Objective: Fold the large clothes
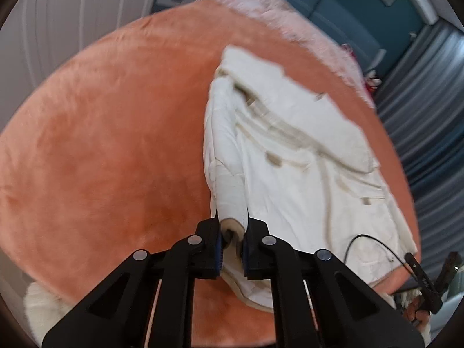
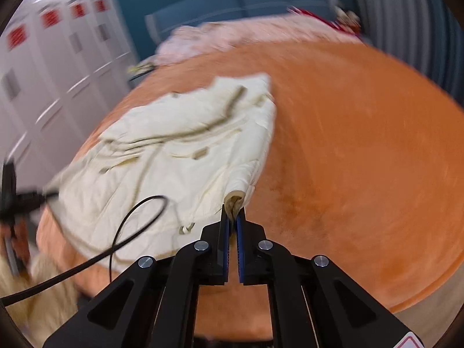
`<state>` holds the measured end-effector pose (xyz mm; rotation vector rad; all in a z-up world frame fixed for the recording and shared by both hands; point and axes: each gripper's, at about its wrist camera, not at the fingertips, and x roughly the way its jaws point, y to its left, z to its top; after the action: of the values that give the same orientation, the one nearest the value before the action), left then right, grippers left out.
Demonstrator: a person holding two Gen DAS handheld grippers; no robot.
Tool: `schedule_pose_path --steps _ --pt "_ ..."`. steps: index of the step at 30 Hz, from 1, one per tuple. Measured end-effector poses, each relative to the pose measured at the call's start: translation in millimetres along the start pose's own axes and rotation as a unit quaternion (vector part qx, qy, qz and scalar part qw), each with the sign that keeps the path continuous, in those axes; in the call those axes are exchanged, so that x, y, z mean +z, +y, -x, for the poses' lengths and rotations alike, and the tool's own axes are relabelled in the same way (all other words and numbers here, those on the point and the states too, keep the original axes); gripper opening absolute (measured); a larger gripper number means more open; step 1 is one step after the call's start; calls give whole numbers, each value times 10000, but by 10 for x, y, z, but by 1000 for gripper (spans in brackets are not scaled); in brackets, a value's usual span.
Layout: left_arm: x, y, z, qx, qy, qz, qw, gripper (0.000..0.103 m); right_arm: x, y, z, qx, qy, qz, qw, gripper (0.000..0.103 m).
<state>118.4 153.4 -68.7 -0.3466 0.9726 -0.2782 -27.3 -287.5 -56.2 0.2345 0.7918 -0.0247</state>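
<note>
You have one large cream coat (image 1: 304, 156) lying on a bed covered with one orange plush blanket (image 1: 101, 145). The coat is of soft, slightly wrinkled fabric with darker beige trim and small tabs, and it lies spread out near the side edge of the bed where you stand. Your two grippers each hold one sleeve. The left gripper (image 1: 232, 239) is closed on the rolled cuff of the left sleeve (image 1: 229, 174), which runs as a thick tube along the coat's outer edge. The right gripper (image 2: 233, 226) is closed narrow on the cuff of the other sleeve (image 2: 246, 168), so the fabric is pinched between the blue pads (image 2: 240, 232). Both grippers point downward at a slope toward the bed. One thin black cable (image 2: 127, 223) makes a loop over the lower part of the coat. At the far edge of the bed lies one pale pink fluffy textile (image 1: 261, 3).
</note>
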Motion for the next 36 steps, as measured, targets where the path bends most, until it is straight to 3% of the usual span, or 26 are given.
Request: schedule_pose_path --steps 3,6,8,11,14,17,21,26,30,36 --pt "-114 -54 511 -147 -174 -273 9994 7 -183 220 560 118 -83 796 9967 3" --pt "-343 -13 1125 -325 -298 -385 9983 7 -449 341 1088 269 -154 1156 9928 3" --pt "-501 16 1549 -414 -427 -353 9976 6 -674 370 1502 513 -206 1101 9924 3" --pt "-668 29 2060 -503 -738 -182 9958 6 -812 409 1867 540 -365 968 9932 3" --pt "-604 -53 2220 -651 -1109 -38 9917 6 -729 413 1996 433 -782 796 9928 3" --pt "-365 -177 2088 -536 -1408 -179 9884 6 -358 337 1809 344 -1308 601 9890 3" --pt "86 -288 1682 -190 -1530 -151 9879 6 132 272 1299 142 -1566 364 9869 3" --pt "507 -352 1024 738 -1428 -239 9867 7 567 244 607 -208 -1542 242 9875 3" --pt "761 -217 389 1161 -1103 -37 9871 8 804 215 51 -364 -1354 -49 9901 4" --pt "825 -120 -285 1576 -704 -94 9849 14 819 223 -412 -630 -1176 -247 9908 6"
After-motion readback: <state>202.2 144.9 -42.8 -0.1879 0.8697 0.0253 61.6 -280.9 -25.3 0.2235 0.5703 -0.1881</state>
